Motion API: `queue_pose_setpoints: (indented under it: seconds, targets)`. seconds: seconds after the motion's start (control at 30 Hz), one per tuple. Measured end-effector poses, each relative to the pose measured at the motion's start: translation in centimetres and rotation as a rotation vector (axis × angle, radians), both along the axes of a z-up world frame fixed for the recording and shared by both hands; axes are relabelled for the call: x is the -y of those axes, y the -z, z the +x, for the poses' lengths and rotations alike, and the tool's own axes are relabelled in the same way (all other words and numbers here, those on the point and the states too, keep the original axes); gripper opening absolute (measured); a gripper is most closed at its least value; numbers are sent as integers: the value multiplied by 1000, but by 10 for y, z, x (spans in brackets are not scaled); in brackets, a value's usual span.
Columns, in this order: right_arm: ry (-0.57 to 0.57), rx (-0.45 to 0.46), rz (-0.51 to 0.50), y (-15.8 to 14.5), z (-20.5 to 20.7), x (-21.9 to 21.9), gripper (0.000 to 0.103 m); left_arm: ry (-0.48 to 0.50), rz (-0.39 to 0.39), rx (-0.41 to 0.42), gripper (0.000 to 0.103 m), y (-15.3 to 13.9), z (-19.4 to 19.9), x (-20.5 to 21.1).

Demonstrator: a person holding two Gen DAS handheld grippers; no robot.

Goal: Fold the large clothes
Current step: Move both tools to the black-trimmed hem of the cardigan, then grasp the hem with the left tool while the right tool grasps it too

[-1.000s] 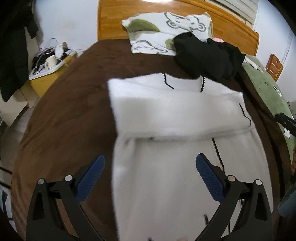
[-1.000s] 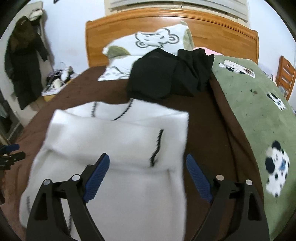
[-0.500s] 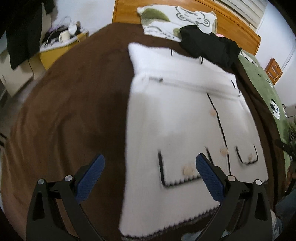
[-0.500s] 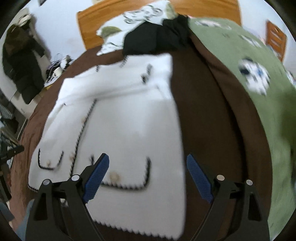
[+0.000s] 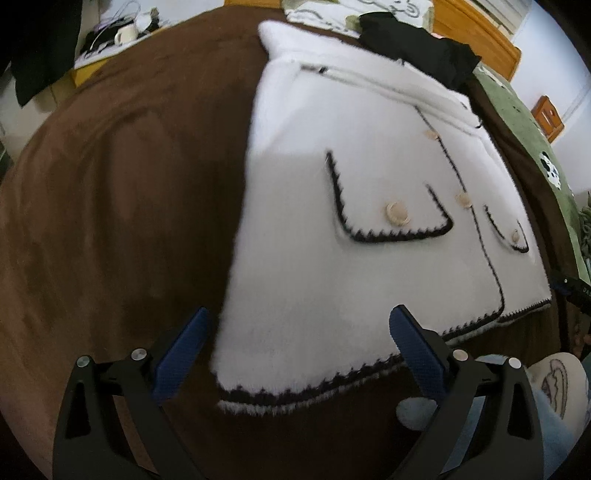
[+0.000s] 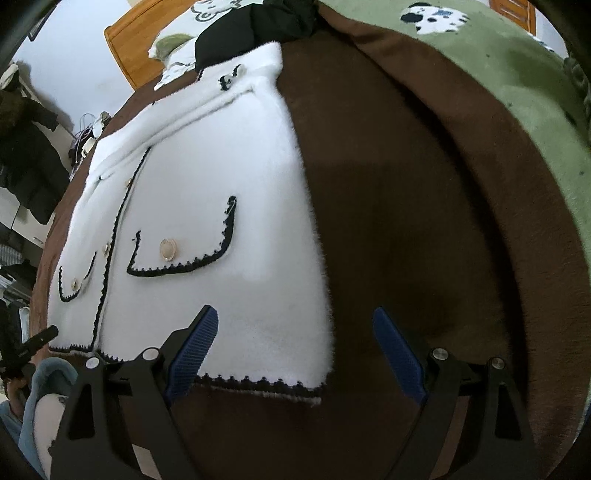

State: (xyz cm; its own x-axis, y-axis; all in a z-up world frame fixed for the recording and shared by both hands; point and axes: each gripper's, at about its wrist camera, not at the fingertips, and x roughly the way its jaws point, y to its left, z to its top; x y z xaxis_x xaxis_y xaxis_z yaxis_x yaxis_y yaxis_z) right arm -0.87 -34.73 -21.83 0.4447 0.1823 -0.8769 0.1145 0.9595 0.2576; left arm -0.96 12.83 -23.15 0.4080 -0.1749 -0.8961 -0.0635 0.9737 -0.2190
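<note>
A: Where does the white cardigan (image 5: 362, 192) lie?
B: Flat on the brown blanket (image 5: 122, 192), front side up, with its sleeves folded across the upper part. Its black-trimmed hem (image 5: 295, 391) is the edge nearest both cameras. Two pockets edged in black, each with a pale button (image 5: 397, 214), sit on either side of the front opening.

A: What of the left gripper (image 5: 299, 350)?
B: Jaws spread wide, holding nothing. The blue pads (image 5: 184, 350) stand above the hem at the cardigan's left corner; one pad is over the blanket, the other over the cloth. Whether they touch the fabric cannot be told.

A: And the right gripper (image 6: 295, 354)?
B: Also wide open and empty. It stands over the cardigan's (image 6: 207, 184) right corner, with one pad (image 6: 192, 354) above the white cloth and the other above the blanket (image 6: 406, 184).

A: What surrounds the garment?
B: A black garment (image 6: 258, 26) touches the collar end, in front of a printed pillow (image 5: 354, 14) and a wooden headboard (image 6: 129, 40). A green blanket (image 6: 524, 85) lies along the right side.
</note>
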Motion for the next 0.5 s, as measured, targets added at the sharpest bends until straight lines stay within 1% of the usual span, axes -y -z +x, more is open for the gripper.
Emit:
queue_pose_setpoints:
  seconds: [0.1, 0.2, 0.27, 0.3, 0.33, 0.37, 0.4, 0.43, 0.47, 0.5]
  targets:
    - [5, -26, 14, 13, 6, -2, 85, -27, -29, -8, 95, 8, -1, -3]
    - [28, -15, 18, 17, 8, -4, 86, -36, -53, -3, 96, 10, 0, -4]
    - [54, 0, 48, 16, 6, -2, 86, -46, -107, 4, 96, 9, 0, -6]
    - [61, 4, 62, 16, 5, -1, 84, -52, -137, 7, 96, 9, 0, -8]
    - [67, 6, 76, 15, 5, 1, 82, -60, -169, 11, 93, 9, 1, -9]
    - [66, 7, 88, 15, 5, 1, 77, -66, -193, 11, 90, 8, 1, -10]
    - [63, 6, 96, 14, 5, 1, 73, -67, -209, 10, 89, 7, 2, -10]
    - [59, 5, 98, 14, 5, 0, 68, -66, -217, 9, 85, 7, 2, -10]
    - [55, 4, 98, 14, 5, -1, 61, -64, -226, 6, 82, 6, 4, -8]
    - [50, -1, 99, 14, 5, -2, 59, -61, -235, 4, 80, 6, 4, -7]
